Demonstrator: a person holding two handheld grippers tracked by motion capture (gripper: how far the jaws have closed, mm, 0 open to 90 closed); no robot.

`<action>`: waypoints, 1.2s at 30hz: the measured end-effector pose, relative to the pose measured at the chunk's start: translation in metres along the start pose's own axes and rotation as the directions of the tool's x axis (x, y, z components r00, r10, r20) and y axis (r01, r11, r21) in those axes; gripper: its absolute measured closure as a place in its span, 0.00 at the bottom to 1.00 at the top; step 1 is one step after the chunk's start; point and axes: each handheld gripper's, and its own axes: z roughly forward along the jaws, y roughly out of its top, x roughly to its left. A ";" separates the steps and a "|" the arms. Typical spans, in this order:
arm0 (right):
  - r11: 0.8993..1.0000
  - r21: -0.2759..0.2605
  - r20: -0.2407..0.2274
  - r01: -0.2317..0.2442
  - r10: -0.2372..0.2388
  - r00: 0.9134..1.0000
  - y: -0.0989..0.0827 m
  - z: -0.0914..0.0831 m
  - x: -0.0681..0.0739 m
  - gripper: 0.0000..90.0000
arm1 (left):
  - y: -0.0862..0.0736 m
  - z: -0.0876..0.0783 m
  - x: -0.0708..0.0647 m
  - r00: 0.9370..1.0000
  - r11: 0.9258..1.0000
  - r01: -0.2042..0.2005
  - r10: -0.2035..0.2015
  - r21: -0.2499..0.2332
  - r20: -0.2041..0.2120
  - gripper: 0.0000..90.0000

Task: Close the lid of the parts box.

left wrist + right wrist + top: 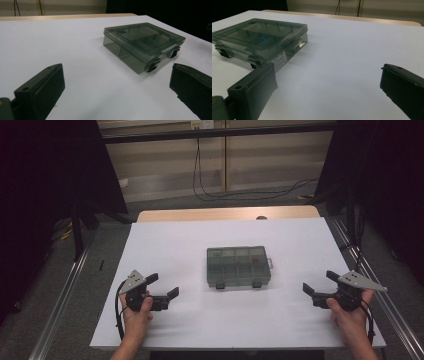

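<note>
So, big picture first: white table [165, 245] with a smoky see-through box [238, 266] sitting about in the middle, lid down, flat on the surface. It's the divider kind, several compartments inside, and something small and blue shows through the lid in the right gripper view, can't tell what it is. Two black latches [153, 66] run along the edge nearest the person, both look snapped shut.

Left gripper [164, 289] rests low at the near left, jaws spread wide with nothing between them. Right gripper [319, 284] mirrors it at the near right, also wide open and empty. Both are well apart from the box, aimed roughly toward it.

My read is the job is getting that lid open, and we're at the approach stage. If it were me: bring one gripper in to pin the box body from a side so it doesn't skate across that slick tabletop, then work the latches one at a time with a single jaw tip of the other. Come in low and level. Don't squeeze the lid itself, thin plastic like that probably flexes and binds the latches tighter.
</note>
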 end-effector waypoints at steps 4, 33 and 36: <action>1.000 0.005 -0.002 -0.001 0.001 1.000 -0.001 0.000 0.001 0.00 | -0.001 -0.006 0.004 1.000 1.000 -0.002 0.002 0.003 -0.018 0.00; 0.999 0.009 0.012 -0.033 0.033 0.999 -0.008 -0.017 -0.008 0.00 | -0.012 -0.032 0.013 0.998 1.000 -0.020 0.022 0.024 -0.067 0.00; 0.999 0.008 0.015 -0.034 0.033 0.999 -0.008 -0.017 -0.009 0.00 | -0.013 -0.033 0.014 0.998 1.000 -0.015 0.016 0.022 -0.068 0.00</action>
